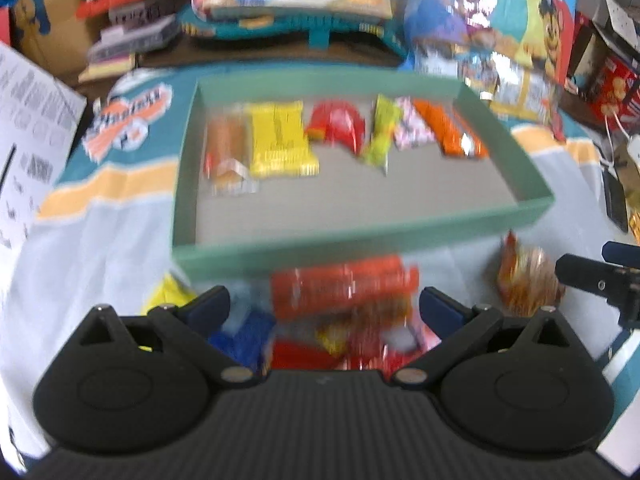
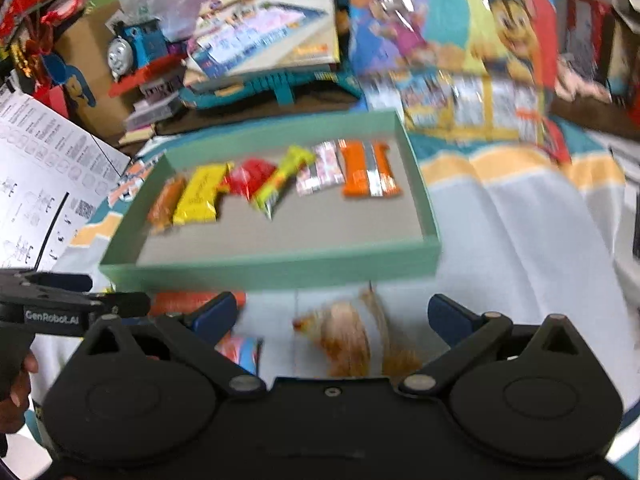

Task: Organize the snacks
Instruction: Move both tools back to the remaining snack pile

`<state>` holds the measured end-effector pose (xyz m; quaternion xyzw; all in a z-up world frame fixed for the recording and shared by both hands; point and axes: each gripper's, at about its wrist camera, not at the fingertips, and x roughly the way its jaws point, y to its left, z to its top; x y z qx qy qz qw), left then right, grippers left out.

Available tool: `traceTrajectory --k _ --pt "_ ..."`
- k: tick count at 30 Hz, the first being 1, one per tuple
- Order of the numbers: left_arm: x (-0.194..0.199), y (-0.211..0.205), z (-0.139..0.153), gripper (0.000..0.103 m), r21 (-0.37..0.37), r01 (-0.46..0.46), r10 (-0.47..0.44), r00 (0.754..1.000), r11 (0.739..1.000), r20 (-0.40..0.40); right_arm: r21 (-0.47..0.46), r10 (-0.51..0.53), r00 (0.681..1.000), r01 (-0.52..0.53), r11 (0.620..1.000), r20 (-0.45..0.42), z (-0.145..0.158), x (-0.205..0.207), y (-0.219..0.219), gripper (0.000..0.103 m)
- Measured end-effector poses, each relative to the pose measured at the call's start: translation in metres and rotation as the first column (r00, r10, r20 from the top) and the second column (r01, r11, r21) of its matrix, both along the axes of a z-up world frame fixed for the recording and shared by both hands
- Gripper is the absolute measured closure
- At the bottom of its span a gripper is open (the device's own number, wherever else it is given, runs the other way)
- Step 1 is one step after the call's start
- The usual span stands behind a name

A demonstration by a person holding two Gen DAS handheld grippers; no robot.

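Six snacks sit lined up along the far side of the green tray (image 1: 360,236), left to right: a brown-orange packet (image 1: 224,148), a yellow packet (image 1: 280,140), a red packet (image 1: 338,124), a yellow-green stick packet (image 1: 382,134), a pink-and-white packet (image 1: 412,128) and an orange bar (image 1: 452,132). The near half of the tray floor lies bare. And the tray rests on a pale cloth (image 1: 100,248) with teal and orange stripes, with toy boxes and a blue toy train (image 2: 136,46) crowding the far side.

Down at the near edge, the left tongs (image 1: 324,304) are spread wide, gripping nothing, hovering over a loose heap of snacks just outside the tray's near wall. On top of that heap lies a long orange-red packet (image 1: 344,286), with a blue packet (image 1: 244,336) and a yellow packet edge (image 1: 168,296) to the left; motion blur hides the finer detail.

Over to the right, the right tongs (image 2: 332,316) are also wide apart and empty, poised above a clear wrapper with a golden-brown snack (image 2: 348,340), which lies on the cloth near the tray's right near corner. The other tool shows at the left edge of the right wrist view, a hand (image 2: 16,392) on its grip.
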<state>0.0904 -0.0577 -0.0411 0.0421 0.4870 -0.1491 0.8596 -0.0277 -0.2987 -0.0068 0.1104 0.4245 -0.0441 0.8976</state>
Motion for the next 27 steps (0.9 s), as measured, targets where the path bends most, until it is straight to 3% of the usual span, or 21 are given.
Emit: traceTrajectory --k 6,12,18,24,26,27 --pt "-0.014 0.001 -0.028 0.000 -0.005 -0.002 0.001 0.996 1.000 -0.088 0.036 -0.070 0.996 0.072 0.997 -0.052 -0.027 -0.021 -0.008 0.000" --pt "-0.013 -0.015 -0.038 0.002 -0.001 0.029 -0.029 0.994 1.000 -0.106 0.013 -0.065 0.997 0.065 0.998 -0.046 -0.025 -0.008 -0.014 0.004" --pt "-0.014 -0.034 -0.044 0.025 0.011 0.099 -0.097 0.990 0.995 -0.107 -0.002 -0.020 0.997 0.020 1.000 -0.069 -0.036 0.020 -0.014 0.017" --pt "-0.010 -0.040 -0.051 0.026 0.027 0.106 -0.103 0.989 0.994 -0.109 0.024 -0.003 0.995 0.006 1.000 -0.103 -0.052 0.030 -0.017 0.032" --pt "-0.008 -0.040 -0.053 0.026 0.025 0.104 -0.101 0.988 0.994 -0.117 0.039 0.010 0.993 -0.006 0.999 -0.116 -0.058 0.030 -0.016 0.048" --pt "-0.007 -0.040 -0.053 0.026 0.026 0.104 -0.100 0.988 0.994 -0.118 0.037 0.015 0.993 -0.011 0.999 -0.114 -0.059 0.029 -0.015 0.051"
